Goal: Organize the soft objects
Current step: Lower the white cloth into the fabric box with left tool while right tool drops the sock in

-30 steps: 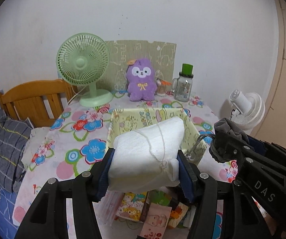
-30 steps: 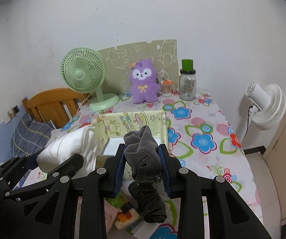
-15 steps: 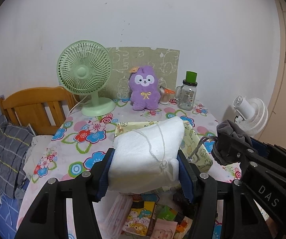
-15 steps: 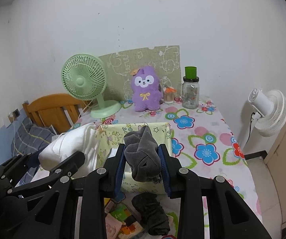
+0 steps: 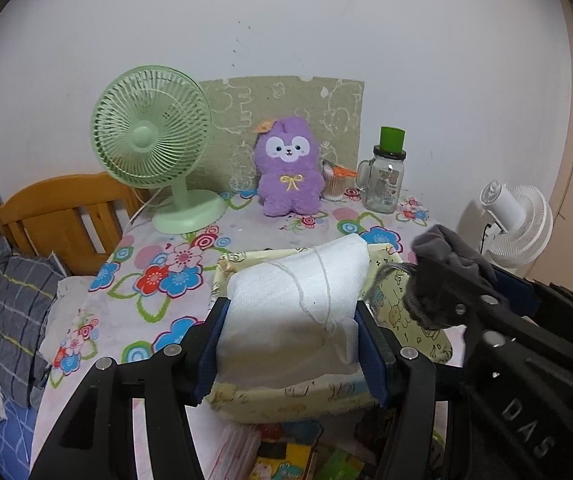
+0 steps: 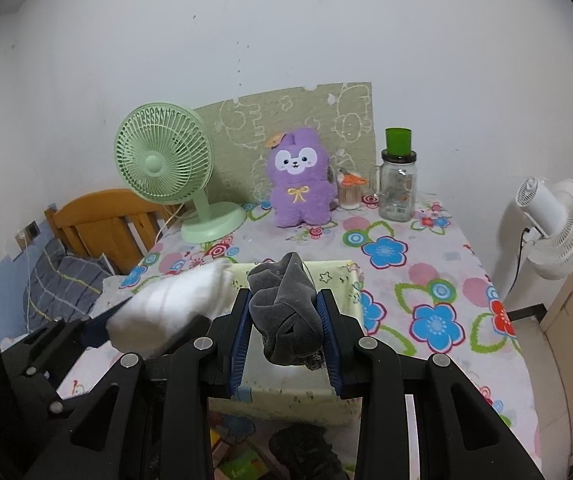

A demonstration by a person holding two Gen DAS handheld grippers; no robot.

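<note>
- Nearest, at the bottom edge of both views, lie colourful printed items [image 5: 286,460] and a dark fabric lump [image 6: 306,452]; both are cut off and partly hidden by the gripper arms, so what they are is hard to tell.
- The left gripper [image 5: 291,344] has its fingers [image 5: 372,356] partly apart, pressed on either side of a white folded cloth [image 5: 294,300] with a loose thread across it.
- The right gripper [image 6: 286,332] has its fingers [image 6: 332,344] closer together, clamped on a bunched grey cloth [image 6: 284,312].
- Both cloths are held over a pale yellow fabric bin [image 6: 350,280] with cartoon prints; its inside is mostly hidden behind them.
- The bin stands on the flower-patterned tabletop [image 6: 426,280].
- Toward the wall stand a green fan [image 5: 154,148], a purple plush toy [image 5: 288,172], a small cup [image 5: 334,184] of unclear contents, and a glass jar [image 5: 384,184] with a green lid.
- Left, a wooden headboard [image 5: 62,216] and plaid pillow [image 5: 6,300]; right, a white fan [image 6: 558,224], beyond the tabletop's edge.
</note>
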